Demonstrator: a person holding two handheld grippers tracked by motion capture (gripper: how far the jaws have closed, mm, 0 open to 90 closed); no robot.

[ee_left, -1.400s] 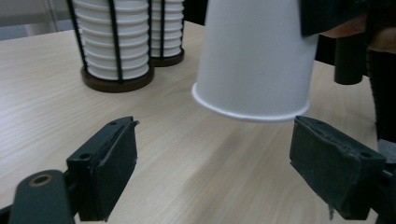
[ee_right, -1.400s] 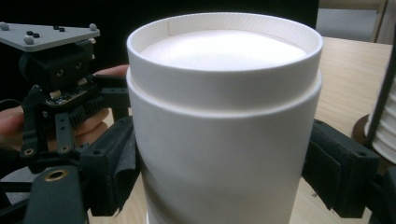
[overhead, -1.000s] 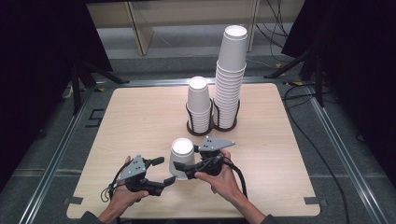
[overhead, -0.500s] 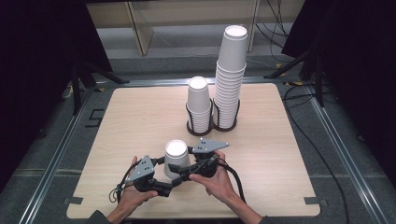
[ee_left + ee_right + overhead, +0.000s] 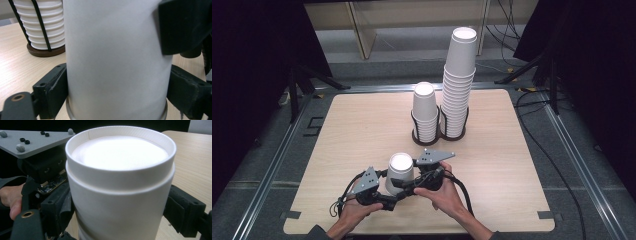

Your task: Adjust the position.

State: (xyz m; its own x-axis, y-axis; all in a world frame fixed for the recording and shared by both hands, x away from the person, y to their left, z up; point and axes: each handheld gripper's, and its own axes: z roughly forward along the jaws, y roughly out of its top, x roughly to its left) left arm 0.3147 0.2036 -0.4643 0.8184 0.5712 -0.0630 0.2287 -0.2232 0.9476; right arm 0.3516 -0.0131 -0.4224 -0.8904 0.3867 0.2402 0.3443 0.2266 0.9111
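A white paper cup (image 5: 400, 172) stands upside down on the wooden table (image 5: 362, 130) near its front edge. A step runs around the cup (image 5: 120, 182) below its top, as if one cup sits inside another. My left gripper (image 5: 393, 199) comes in from the left, and its jaws press the cup (image 5: 115, 57) low down, near the rim on the table. From the right, my right gripper (image 5: 408, 184) has its jaws shut on the cup's sides higher up. A hand holds each gripper.
At the table's back middle stand a short stack of white cups (image 5: 424, 112) and a tall stack (image 5: 458, 85), both in a black wire holder (image 5: 427, 139) on a brown base. The short stack (image 5: 42, 22) is behind the held cup. Bare table lies to both sides.
My left gripper has moved right from beside the cup, and its jaws now sit on it. The cup and the right gripper have shifted slightly left and nearer.
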